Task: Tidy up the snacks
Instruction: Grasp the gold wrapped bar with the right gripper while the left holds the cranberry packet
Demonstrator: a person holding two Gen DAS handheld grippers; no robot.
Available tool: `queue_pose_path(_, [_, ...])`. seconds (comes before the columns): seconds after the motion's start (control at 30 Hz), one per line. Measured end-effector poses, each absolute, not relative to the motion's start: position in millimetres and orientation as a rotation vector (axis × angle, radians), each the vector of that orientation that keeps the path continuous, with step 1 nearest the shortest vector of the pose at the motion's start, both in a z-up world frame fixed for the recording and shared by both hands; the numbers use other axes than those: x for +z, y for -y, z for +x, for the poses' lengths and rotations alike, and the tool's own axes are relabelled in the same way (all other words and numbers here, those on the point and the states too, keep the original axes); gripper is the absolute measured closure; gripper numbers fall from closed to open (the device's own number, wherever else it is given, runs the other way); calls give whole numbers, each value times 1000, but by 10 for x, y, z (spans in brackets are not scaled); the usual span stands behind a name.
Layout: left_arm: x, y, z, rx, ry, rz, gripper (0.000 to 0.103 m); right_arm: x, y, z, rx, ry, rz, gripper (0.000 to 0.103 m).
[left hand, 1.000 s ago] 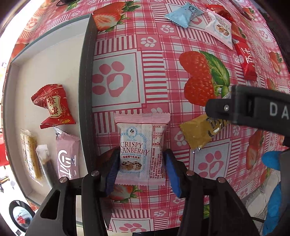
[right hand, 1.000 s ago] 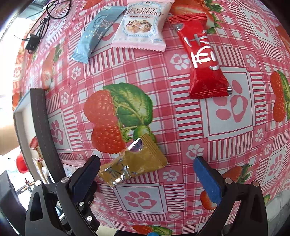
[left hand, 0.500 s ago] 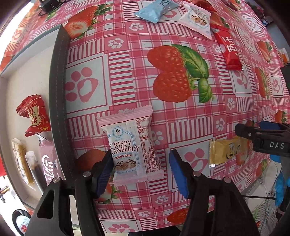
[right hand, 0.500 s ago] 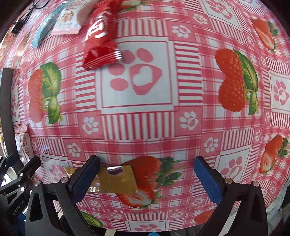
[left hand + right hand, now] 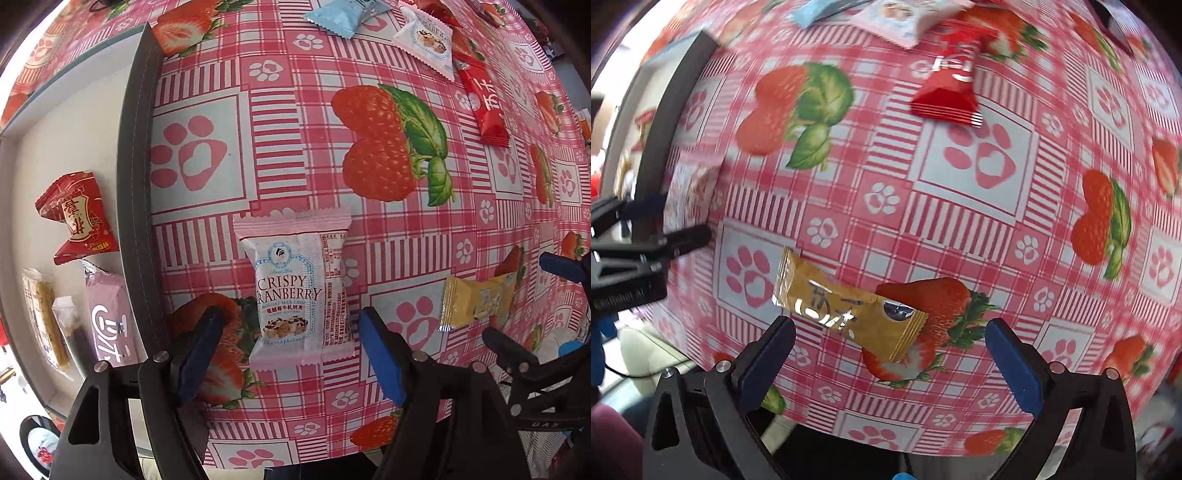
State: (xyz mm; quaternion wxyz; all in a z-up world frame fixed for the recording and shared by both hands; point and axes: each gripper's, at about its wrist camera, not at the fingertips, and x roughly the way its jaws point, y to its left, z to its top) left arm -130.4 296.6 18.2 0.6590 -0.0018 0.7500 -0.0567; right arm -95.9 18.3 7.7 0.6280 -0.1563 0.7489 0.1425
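A pink-and-white Crispy Cranberry packet (image 5: 297, 291) lies flat on the strawberry tablecloth. My left gripper (image 5: 291, 354) is open, its blue pads on either side of the packet's near end, apart from it. A gold snack packet (image 5: 846, 314) lies flat just ahead of my open right gripper (image 5: 890, 358); it also shows in the left wrist view (image 5: 476, 302). A dark-rimmed tray (image 5: 138, 184) at the left holds a red packet (image 5: 79, 218), a pink packet (image 5: 109, 321) and a yellowish bar (image 5: 46, 317).
At the far side lie a blue packet (image 5: 347, 16), another white cranberry packet (image 5: 430, 38) and a long red bar (image 5: 485, 107). The red bar also shows in the right wrist view (image 5: 951, 92). The table's near edge runs just under both grippers.
The left gripper has opened wider and squared up on the cranberry packet. The right gripper has swung round so the gold packet sits centred between its fingers.
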Motion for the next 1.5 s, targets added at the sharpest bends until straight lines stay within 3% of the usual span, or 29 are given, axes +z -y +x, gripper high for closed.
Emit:
queue_pose_path(0.17, [156, -2773, -1249, -123, -1699, 75, 21, -94, -566, -1032, 309, -1673, -479, 0])
queue_pose_path(0.4, [82, -2576, -1223, -112, -1696, 92, 18, -190, -100, -715, 77, -1778, -90, 0])
queue_pose_path(0.63, [-165, -2401, -993, -90, -1749, 89, 0, -158, -114, -754, 116, -1788, -39, 0])
queue_pose_path(0.77, [-238, -2416, -992, -87, -1747, 82, 0, -219, -551, -910, 114, -1790, -131, 0])
queue_pose_path(1.2, [-195, -2458, -1056, -90, -1700, 78, 0, -448, -677, -809, 127, -1752, -146, 0])
queue_pose_path(1.5, [-162, -2461, -1078, -90, -1696, 77, 0, -317, -576, -1028, 127, -1747, -145, 0])
